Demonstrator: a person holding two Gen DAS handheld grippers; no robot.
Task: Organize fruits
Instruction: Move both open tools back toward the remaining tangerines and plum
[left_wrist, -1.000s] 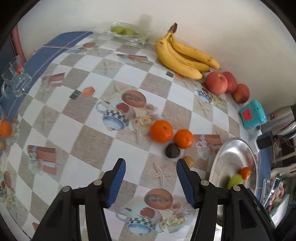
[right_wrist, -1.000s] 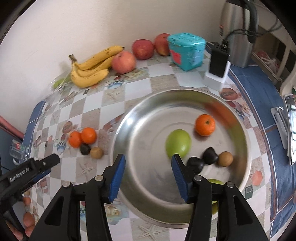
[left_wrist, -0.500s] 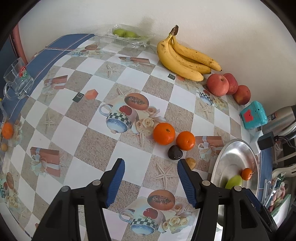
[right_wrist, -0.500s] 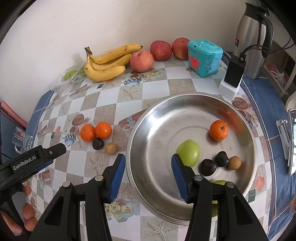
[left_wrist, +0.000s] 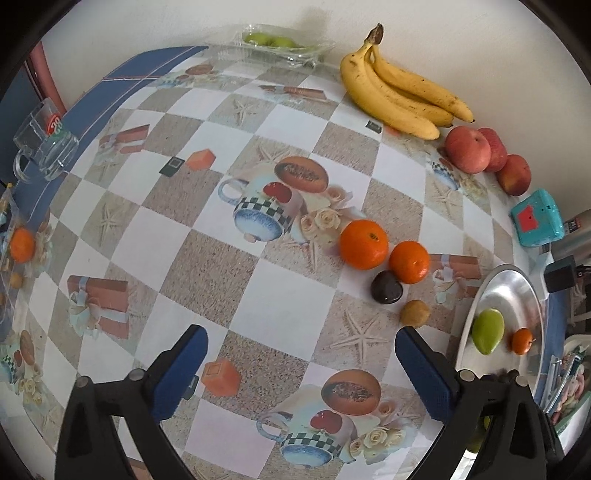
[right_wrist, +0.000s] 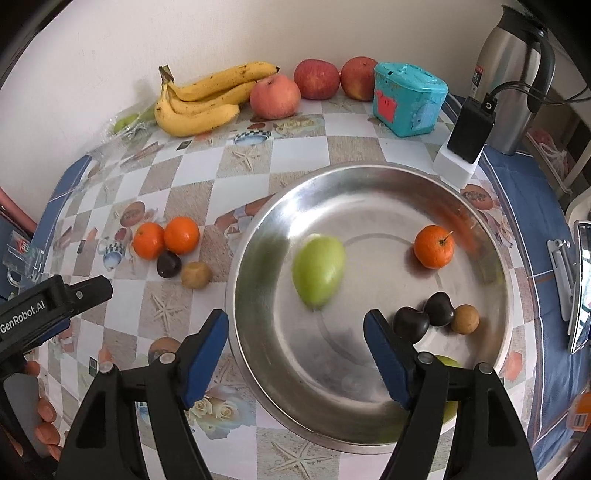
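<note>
Two oranges (left_wrist: 364, 243) (left_wrist: 409, 261), a dark plum (left_wrist: 386, 287) and a small brown fruit (left_wrist: 415, 313) lie on the patterned tablecloth, ahead and right of my left gripper (left_wrist: 299, 363). Its jaws are opening wide and hold nothing. The steel bowl (right_wrist: 258, 236) holds a green fruit (right_wrist: 318, 271), an orange (right_wrist: 433, 246), two dark plums (right_wrist: 410, 323) and a brown fruit (right_wrist: 466, 319). My right gripper (right_wrist: 295, 347) hovers over the bowl's near rim, jaws opening, nothing between them. Bananas (right_wrist: 207, 99) and apples (right_wrist: 275, 96) line the wall.
A teal box (right_wrist: 408, 99), a steel thermos (right_wrist: 511, 77) and a black charger (right_wrist: 471, 129) stand behind the bowl. A glass mug (left_wrist: 44, 147) and a clear tray of green fruit (left_wrist: 273, 42) sit at the far left. A person's fingers (right_wrist: 44, 428) hold the left gripper.
Both grippers have opened wider, the left much more. Both views have tilted slightly; the green fruit in the bowl looks blurred now. Nothing was picked up.
</note>
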